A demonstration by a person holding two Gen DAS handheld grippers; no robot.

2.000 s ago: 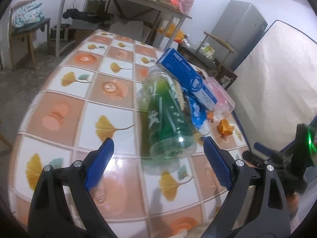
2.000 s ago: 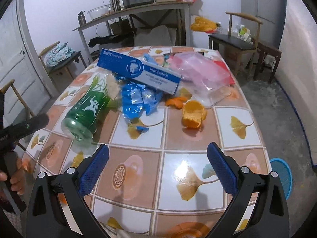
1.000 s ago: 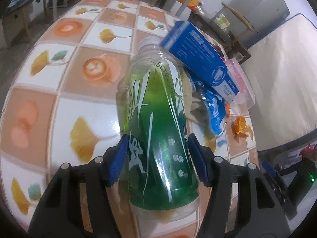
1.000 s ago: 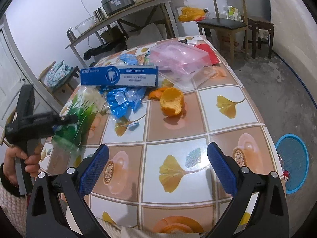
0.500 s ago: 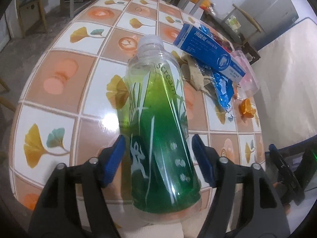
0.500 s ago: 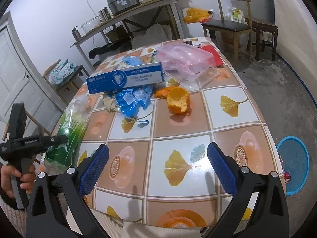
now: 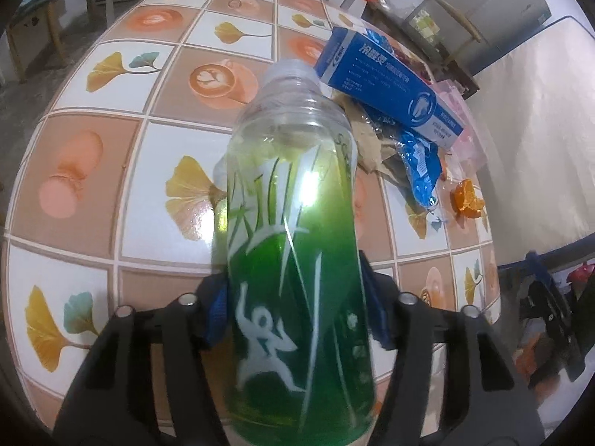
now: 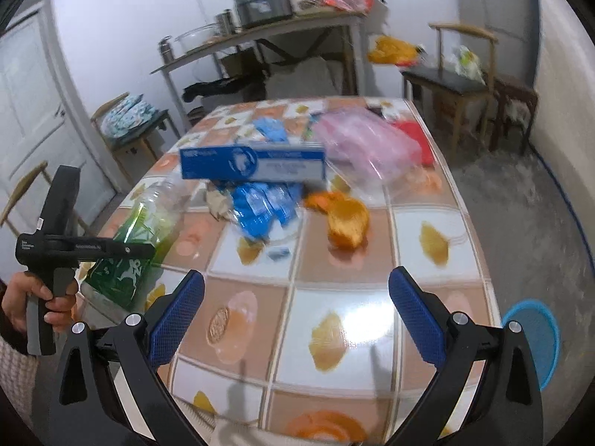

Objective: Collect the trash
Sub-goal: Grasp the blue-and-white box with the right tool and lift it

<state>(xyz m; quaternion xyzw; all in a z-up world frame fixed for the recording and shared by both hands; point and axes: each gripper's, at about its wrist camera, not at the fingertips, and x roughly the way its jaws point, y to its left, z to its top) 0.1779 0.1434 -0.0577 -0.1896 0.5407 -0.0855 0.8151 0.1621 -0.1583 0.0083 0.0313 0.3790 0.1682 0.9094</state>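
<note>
My left hand-held gripper (image 7: 297, 312) is squeezing a green bottle (image 7: 293, 260). Its jaws have just been closing, and now the blue pads (image 7: 217, 306) press on both sides of the bottle's lower part. The bottle's cap points far away from me, over the near left part of the table (image 7: 93, 171). From my right camera I can see a hand (image 8: 33, 297) holding that gripper at the left.

My right hand-held gripper (image 8: 297, 316) is wide open with nothing in it. It hangs over the near edge of the table.

More trash lies in the middle of the table. A long blue box (image 8: 253, 163) rests on top of a blue wrapper (image 8: 264, 204). Just right of the wrapper is an orange peel (image 8: 346, 223). A pink plastic bag (image 8: 368, 145) lies farther back on the right.
</note>
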